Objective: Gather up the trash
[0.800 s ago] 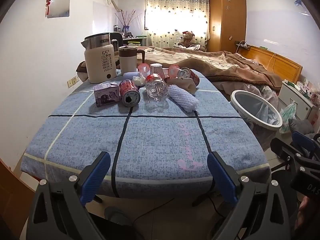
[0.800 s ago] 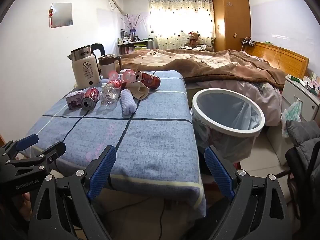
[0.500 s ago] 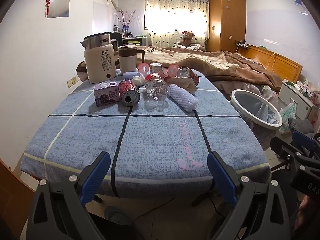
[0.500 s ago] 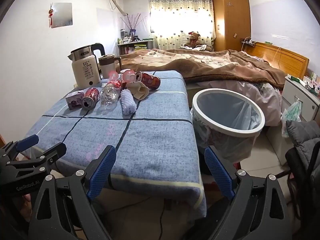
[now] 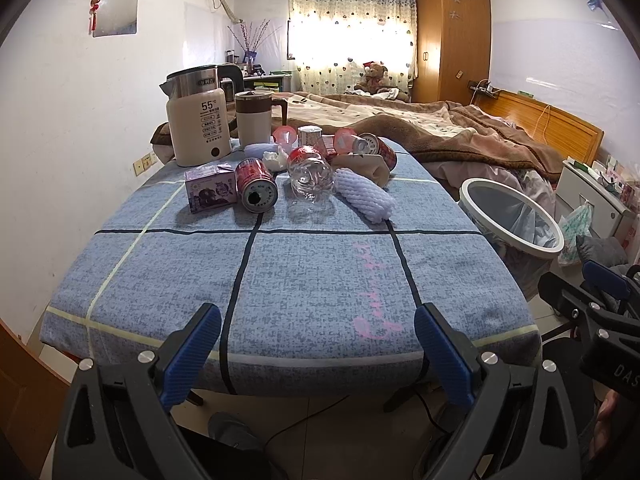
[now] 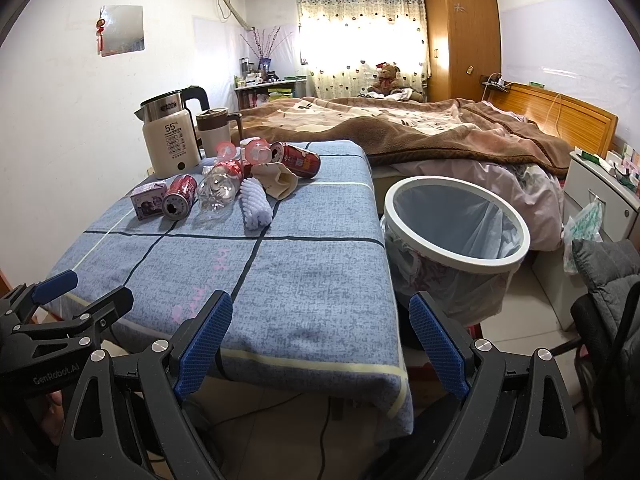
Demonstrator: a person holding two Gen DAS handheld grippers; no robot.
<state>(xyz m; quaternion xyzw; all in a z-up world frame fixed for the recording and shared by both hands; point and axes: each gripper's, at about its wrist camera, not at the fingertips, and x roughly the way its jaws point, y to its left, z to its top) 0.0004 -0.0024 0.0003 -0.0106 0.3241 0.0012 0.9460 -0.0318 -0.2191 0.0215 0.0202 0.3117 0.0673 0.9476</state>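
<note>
Two grippers, both held off the near edge of the table [image 5: 304, 280], tilted downward. Left gripper [image 5: 318, 350]: jaws fully apart, nothing between the blue pads [image 5: 192, 354], nothing held. Right gripper [image 6: 320, 344]: jaws likewise wide apart, empty, positioned over the table's near right corner, just beside the bin [image 6: 456, 220].

Trash clustered at the far half of the table, well apart from both grippers:
- Purple carton [image 5: 210, 192], far left of the cluster, touching a red can [image 5: 256, 190] lying on its side, open end facing the camera.
- Clear plastic bottle [image 5: 312, 178], lying down, just right of that can.
- White foam net [image 5: 366, 198], lying beside the bottle, nearest the right edge of the cluster.
- Crumpled beige paper [image 5: 368, 168] behind the net.
- Second can [image 5: 376, 148], on its side, behind the paper.
- Pink-lidded cups [image 5: 286, 136] and small white scraps farther back; details too small to tell.

Kettle [image 5: 198, 120] and mug [image 5: 256, 120] upright at the far left corner.

Bin on the floor, right of the table, lined with a bag, rim white, mouth open upward. Bed [image 5: 460, 132] behind table and bin.
</note>
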